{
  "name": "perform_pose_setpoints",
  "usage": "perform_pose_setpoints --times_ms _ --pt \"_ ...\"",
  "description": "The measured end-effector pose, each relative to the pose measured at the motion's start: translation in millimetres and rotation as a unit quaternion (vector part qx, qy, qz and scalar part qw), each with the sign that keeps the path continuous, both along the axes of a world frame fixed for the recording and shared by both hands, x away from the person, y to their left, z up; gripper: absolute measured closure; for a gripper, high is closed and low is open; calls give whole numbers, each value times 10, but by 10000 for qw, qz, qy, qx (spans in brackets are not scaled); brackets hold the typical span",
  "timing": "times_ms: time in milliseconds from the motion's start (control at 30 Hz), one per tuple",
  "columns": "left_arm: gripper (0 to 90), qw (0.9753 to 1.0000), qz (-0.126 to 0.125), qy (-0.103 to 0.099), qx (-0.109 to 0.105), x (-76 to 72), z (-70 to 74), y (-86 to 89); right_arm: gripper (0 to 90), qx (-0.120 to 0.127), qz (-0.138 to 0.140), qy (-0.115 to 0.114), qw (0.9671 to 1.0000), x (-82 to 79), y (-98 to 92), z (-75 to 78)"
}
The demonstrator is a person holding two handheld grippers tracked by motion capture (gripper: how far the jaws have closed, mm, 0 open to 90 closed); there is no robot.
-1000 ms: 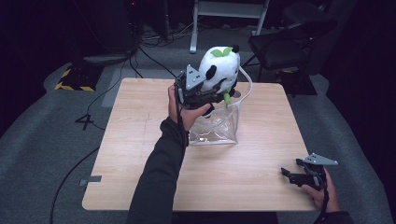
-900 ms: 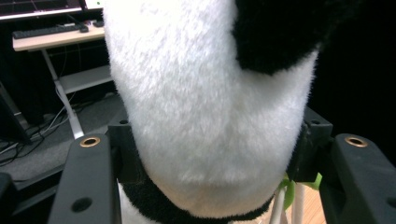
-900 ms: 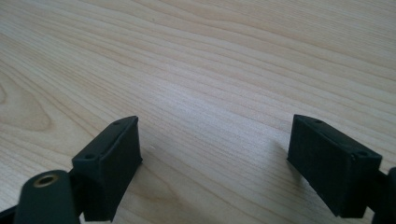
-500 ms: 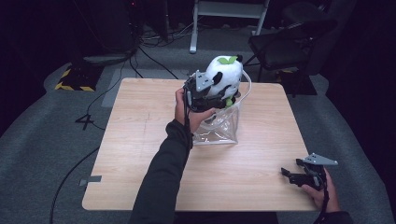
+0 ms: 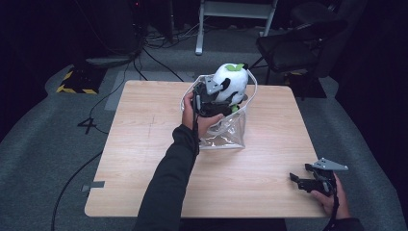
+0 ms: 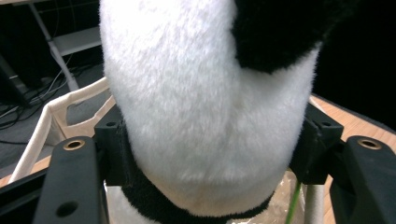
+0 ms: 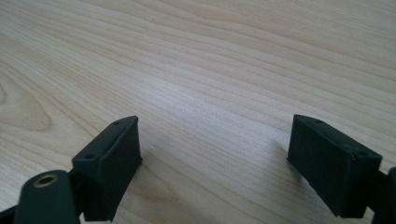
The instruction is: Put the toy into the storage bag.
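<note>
Clenched on the panda plush toy (image 5: 231, 84) over the clear tote bag (image 5: 226, 134), the left claw (image 5: 210, 98) sinks into soft, light fur, so a grip across its body looks safest, while the right claw (image 5: 308, 183) rests released on the bench (image 5: 144, 159).

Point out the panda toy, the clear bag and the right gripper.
panda toy (image 5: 234, 79): high view, white head.
clear bag (image 5: 226, 137): high view, front wall.
right gripper (image 7: 215, 163): right gripper view, gap between open jaws.

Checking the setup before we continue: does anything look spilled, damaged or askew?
Nothing stands out. The left gripper grips a panda plush above an upright clear bag; the right gripper rests open.
</note>
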State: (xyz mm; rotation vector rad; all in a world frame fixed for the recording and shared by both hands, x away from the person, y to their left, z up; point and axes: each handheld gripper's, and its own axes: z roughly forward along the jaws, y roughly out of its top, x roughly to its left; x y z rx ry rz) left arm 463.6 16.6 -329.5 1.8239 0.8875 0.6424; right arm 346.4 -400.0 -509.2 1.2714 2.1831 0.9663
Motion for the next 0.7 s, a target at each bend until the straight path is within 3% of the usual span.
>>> perform_pose_setpoints --times_ms 233,700 --pt "262 9990 55 252 363 25 19 -60 172 -1 -1 0 10000 0 0 0" --pt "220 9946 54 713 753 74 56 -76 172 -1 -5 -4 10000 0 0 0"
